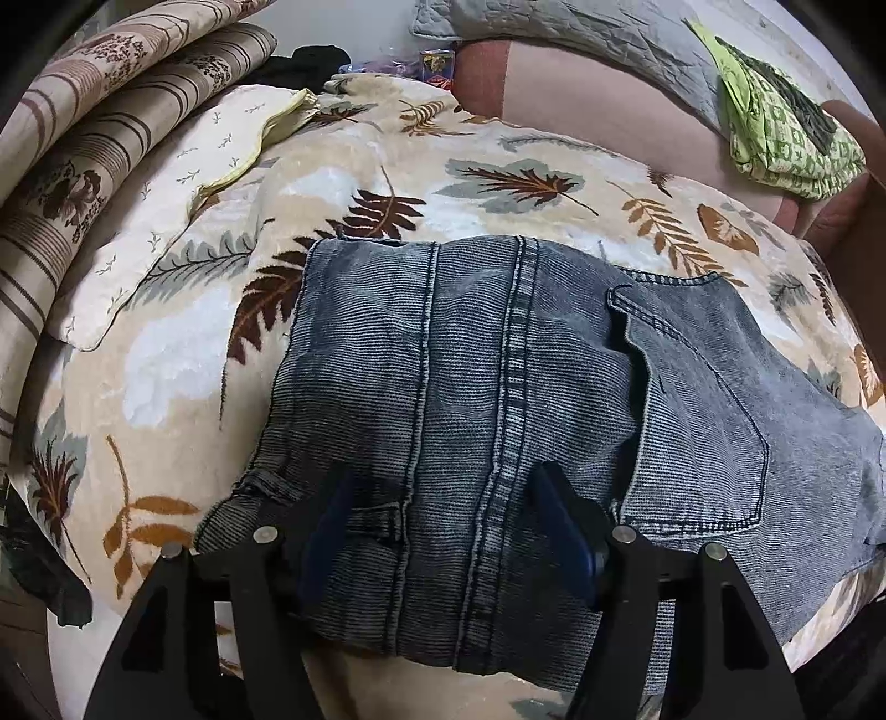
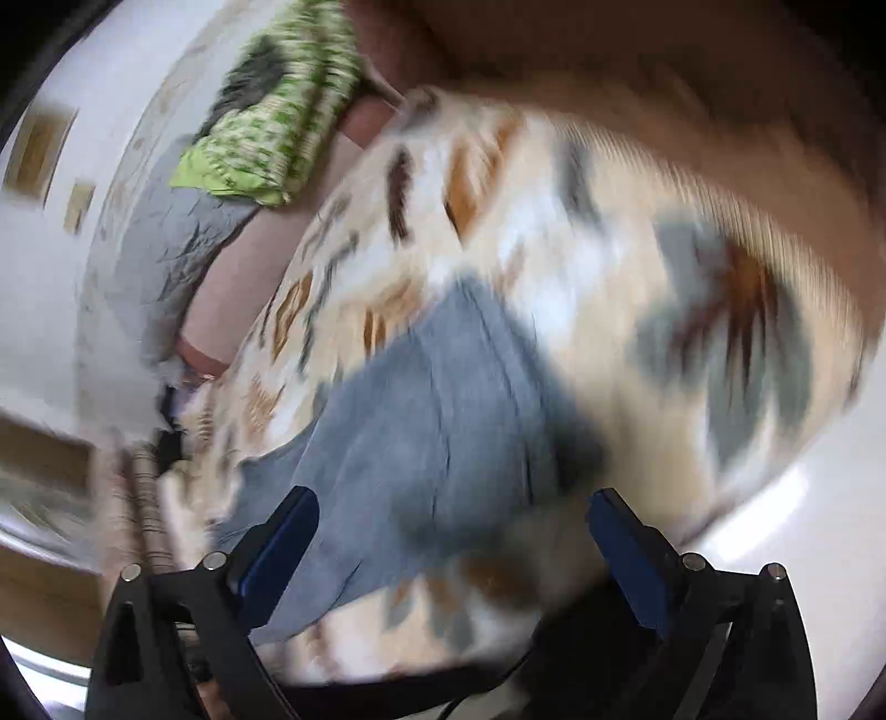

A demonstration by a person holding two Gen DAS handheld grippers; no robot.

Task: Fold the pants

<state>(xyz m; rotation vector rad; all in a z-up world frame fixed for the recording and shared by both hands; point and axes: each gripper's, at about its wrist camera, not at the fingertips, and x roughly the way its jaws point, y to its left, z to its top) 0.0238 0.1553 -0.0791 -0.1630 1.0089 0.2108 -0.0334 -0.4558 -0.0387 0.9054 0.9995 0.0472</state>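
Grey-blue denim pants (image 1: 498,410) lie folded into a compact rectangle on the leaf-print blanket (image 1: 387,183), back pocket facing up at the right. My left gripper (image 1: 448,498) is open, its two blue pads spread over the near edge of the pants, holding nothing. In the blurred right wrist view the pants (image 2: 432,421) lie ahead on the blanket (image 2: 554,221). My right gripper (image 2: 451,531) is open and empty, above the near part of the pants.
Striped pillows (image 1: 94,138) and a pale cushion (image 1: 183,210) lie at the left. A green patterned cloth (image 1: 781,127) (image 2: 277,122) and a grey quilt (image 1: 581,33) lie on a pink sheet at the back. A dark garment (image 1: 44,570) hangs at the near left bed edge.
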